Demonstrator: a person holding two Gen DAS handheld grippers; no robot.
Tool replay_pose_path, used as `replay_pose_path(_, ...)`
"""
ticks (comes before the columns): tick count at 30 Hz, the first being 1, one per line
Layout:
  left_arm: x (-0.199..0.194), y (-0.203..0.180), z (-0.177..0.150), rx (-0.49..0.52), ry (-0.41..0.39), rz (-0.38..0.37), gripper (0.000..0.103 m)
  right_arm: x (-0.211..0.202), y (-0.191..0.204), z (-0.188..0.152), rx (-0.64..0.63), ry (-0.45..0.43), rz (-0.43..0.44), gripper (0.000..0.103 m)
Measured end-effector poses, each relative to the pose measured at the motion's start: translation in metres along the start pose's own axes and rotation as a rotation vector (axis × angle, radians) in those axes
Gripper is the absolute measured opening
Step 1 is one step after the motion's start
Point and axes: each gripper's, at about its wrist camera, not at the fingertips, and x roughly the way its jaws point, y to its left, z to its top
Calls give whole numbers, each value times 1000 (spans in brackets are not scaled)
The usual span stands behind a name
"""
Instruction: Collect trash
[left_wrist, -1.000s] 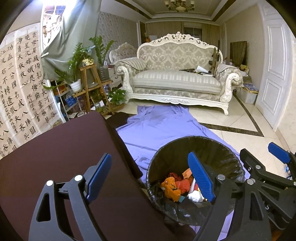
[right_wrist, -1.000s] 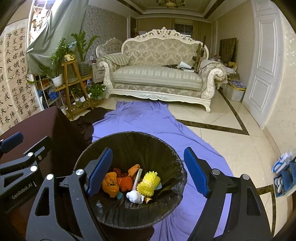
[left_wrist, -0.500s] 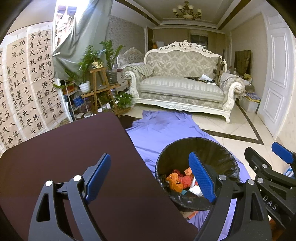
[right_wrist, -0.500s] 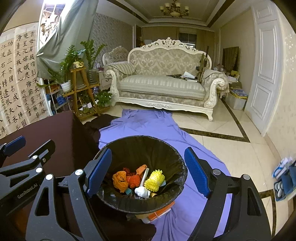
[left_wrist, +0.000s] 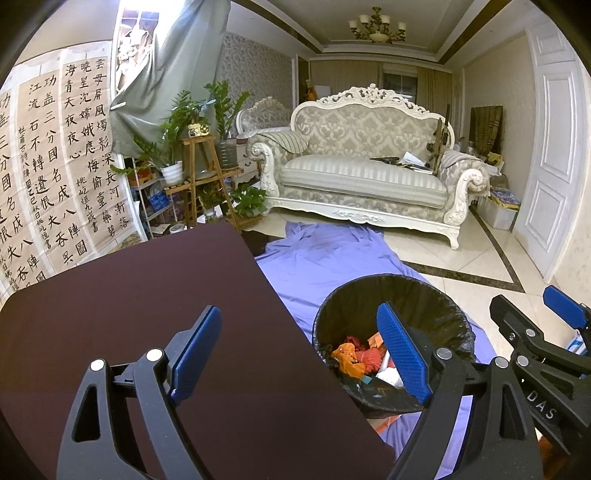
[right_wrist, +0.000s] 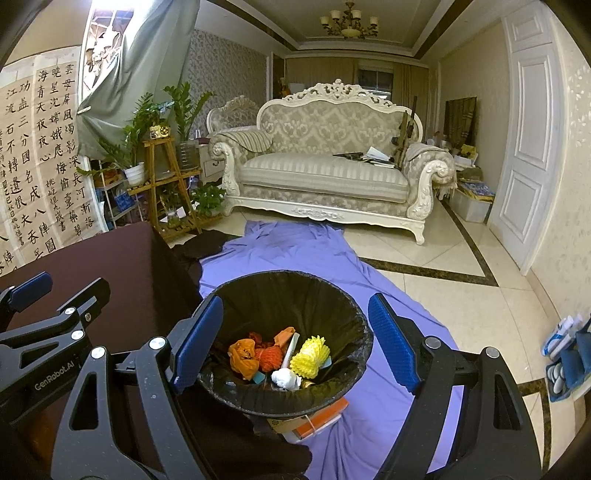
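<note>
I see the bin in the lower centre of the right wrist view, lined with a black bag and standing on a purple sheet spread over the tiled floor. Inside it lies the trash: an orange crumpled wrapper, a red-orange netted ball, a yellow foam fruit net, a white crumpled wad, a white stick-like piece and a small teal scrap. Under the near edge of the bin an orange and white flat pack pokes out. My right gripper frames the bin with its jaws wide apart and nothing between them. In the left wrist view my left gripper has its jaws apart and empty too, one blue pad over the dark brown desk at lower left, the other over the bin's rim. The desk top is bare where I can see it. Beyond, in the upper middle of both views, stands a pale carved sofa with papers on its seat.
</note>
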Motion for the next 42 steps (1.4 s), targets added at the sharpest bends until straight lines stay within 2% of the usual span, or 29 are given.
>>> replay_pose_path(30, -3, 3, -3, -11, -1, -4, 83, 0, 0, -3, 1, -2, -1, 79)
replay_pose_path(42, -10, -23, -6, 23, -22, -17, 83, 1, -1, -4, 0, -1, 0, 79)
